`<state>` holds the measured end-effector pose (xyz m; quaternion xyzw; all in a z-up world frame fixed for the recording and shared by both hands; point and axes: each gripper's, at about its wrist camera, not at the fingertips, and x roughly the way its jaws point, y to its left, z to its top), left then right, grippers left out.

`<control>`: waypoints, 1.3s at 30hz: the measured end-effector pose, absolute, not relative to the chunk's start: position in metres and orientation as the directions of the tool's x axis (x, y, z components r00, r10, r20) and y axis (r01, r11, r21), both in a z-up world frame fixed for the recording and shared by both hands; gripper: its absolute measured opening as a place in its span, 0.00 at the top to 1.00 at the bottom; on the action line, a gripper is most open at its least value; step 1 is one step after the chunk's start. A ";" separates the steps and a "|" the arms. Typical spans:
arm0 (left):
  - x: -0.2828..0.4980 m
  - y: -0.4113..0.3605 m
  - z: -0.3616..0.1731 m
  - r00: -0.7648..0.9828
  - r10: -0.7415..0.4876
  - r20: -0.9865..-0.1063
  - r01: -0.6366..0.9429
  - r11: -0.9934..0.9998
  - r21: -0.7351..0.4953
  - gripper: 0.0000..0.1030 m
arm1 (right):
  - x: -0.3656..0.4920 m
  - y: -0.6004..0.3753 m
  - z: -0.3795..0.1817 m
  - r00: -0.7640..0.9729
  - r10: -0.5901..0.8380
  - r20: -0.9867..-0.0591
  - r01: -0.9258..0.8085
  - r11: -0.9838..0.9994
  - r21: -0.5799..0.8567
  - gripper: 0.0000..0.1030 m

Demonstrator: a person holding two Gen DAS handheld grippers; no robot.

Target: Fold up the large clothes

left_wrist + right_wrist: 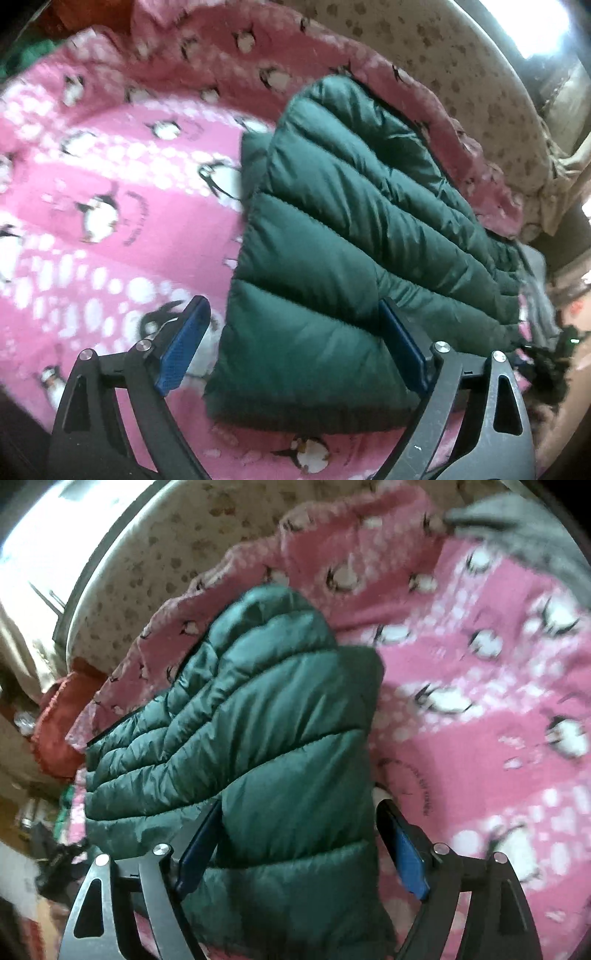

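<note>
A dark green quilted puffer jacket [332, 229] lies folded on a pink penguin-print blanket [110, 184]. My left gripper [291, 306] hovers over the jacket's near left corner, open. Its left pad [181, 350] is above the blanket and its right pad [402, 350] above the jacket, neither pressing. In the right wrist view the same jacket [258, 709] runs up from the bottom. My right gripper [300, 806] straddles its near right edge, open. The left pad [199, 849] is beside the puffy fabric, and the right pad [404, 853] stands clear over the blanket [480, 701].
A beige spotted sheet [461, 74] covers the bed beyond the blanket. An orange-red cloth [59, 723] lies at the bed's edge, grey fabric [517, 528] at the far right, and green cloth [29, 55] at the far left. Dark clutter [546, 362] sits off the bed.
</note>
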<state>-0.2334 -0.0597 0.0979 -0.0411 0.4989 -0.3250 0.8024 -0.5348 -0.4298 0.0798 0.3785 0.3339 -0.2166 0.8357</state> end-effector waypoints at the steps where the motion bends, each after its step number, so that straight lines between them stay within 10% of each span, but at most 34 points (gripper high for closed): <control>1: -0.240 -0.058 0.103 0.320 -0.546 -0.774 0.481 0.798 -0.364 0.12 | -0.539 -0.426 0.086 0.680 -0.134 -0.721 0.620 0.629 0.469 0.21; 39: -0.371 -0.092 0.138 0.585 -0.452 -0.674 0.593 0.805 -0.025 0.12 | -0.502 -0.261 0.118 0.686 -0.293 -0.667 0.535 0.824 0.188 0.21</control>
